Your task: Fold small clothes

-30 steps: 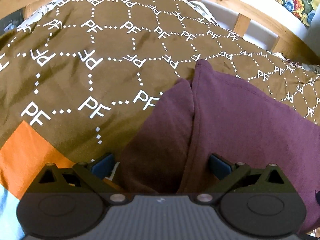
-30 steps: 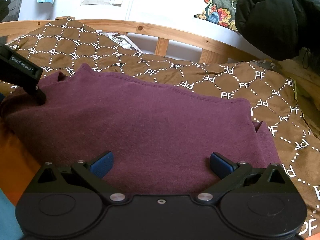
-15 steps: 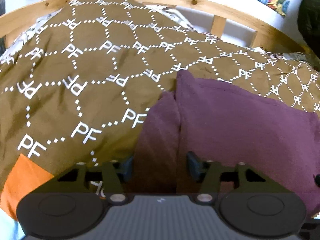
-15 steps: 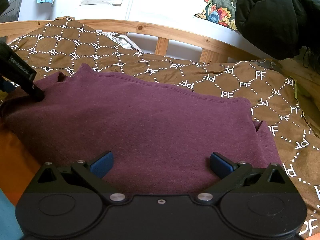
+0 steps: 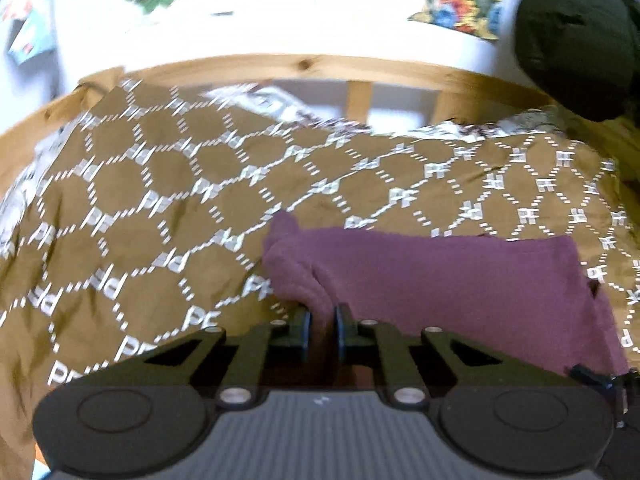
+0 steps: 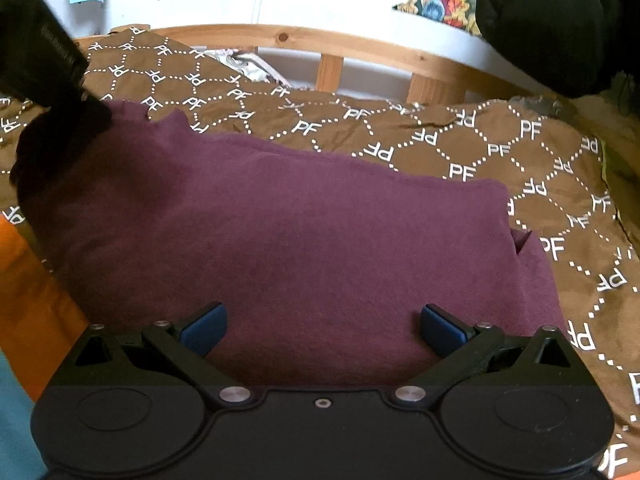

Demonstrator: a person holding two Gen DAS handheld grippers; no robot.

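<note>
**Left corner pinched, right side not yet gripped**

Left hand-held gripper [image 5: 321, 330]: jaws had just been closing and stood narrow, clamped on a bunched fold at the left end of the maroon garment [image 6: 280, 240]. Cloth humped up around the pads, so the bite was into several layers, not one edge.

Garment lay flat on the brown patterned bedspread [image 6: 500, 148], wooden bed rail [image 6: 360, 46] at 12 o'clock, dark jacket [image 6: 560, 20] at 1 o'clock. In the right wrist view the left tool sat at 10 o'clock on the garment's far left corner.

Right hand-held gripper [image 6: 322, 330]: jaws wide, nothing between them, hovering over the near hem.

Handling, my read: light, soft knit, no stiffness, so it should drape and sag from any single pinch. Not slippery, not fragile. Best hold looked like the right corner, at 3 o'clock, matching the left pinch, so the edge lifts level. Risk: grabbing bedspread along with it.
</note>
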